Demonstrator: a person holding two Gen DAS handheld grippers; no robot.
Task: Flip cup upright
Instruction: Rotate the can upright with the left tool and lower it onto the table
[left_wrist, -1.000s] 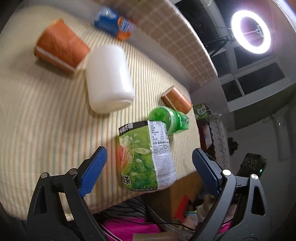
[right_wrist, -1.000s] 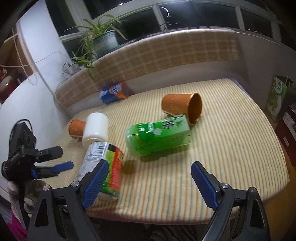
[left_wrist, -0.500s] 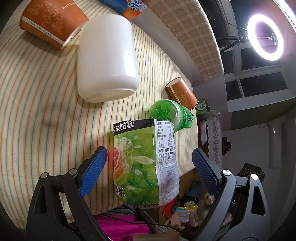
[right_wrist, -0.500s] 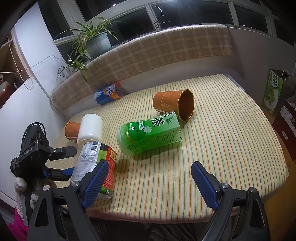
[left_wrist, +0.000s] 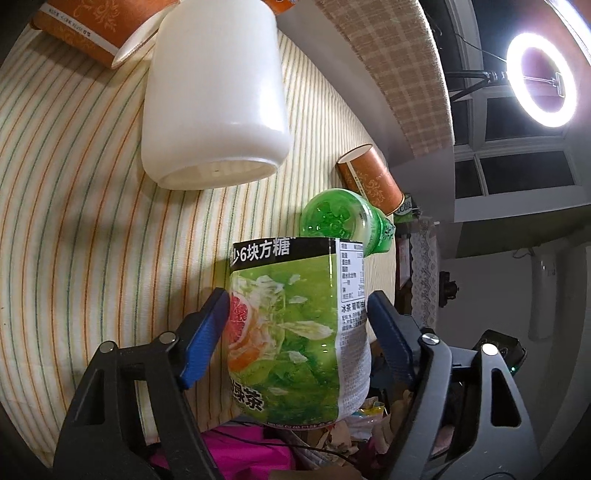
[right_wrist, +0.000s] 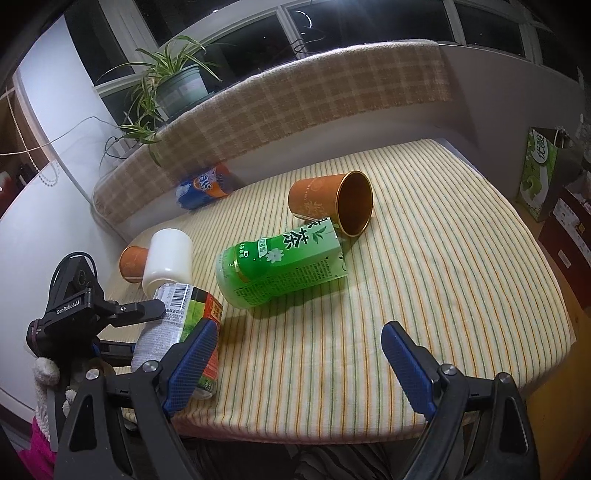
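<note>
An orange cup (right_wrist: 328, 203) lies on its side mid-table, mouth toward the right; it also shows in the left wrist view (left_wrist: 371, 179). A second orange cup (right_wrist: 133, 263) lies on its side at the far left, behind a white jar (right_wrist: 168, 258); in the left wrist view this cup (left_wrist: 99, 26) is at the top. My left gripper (left_wrist: 297, 321) has its jaws around a lying green-label tea bottle (left_wrist: 295, 325) at the table's near edge, the pads close to its sides. My right gripper (right_wrist: 295, 354) is open and empty above the table's front edge.
A green tea bottle (right_wrist: 284, 266) lies on its side just in front of the middle cup. A blue and orange bottle (right_wrist: 205, 186) lies at the back by the checked bench back. The white jar (left_wrist: 214, 99) lies near the left cup. A potted plant (right_wrist: 173, 85) stands on the sill.
My left gripper has moved forward onto the green-label bottle and its jaws have narrowed around it. My right gripper has stayed open, its view shifting only slightly.
</note>
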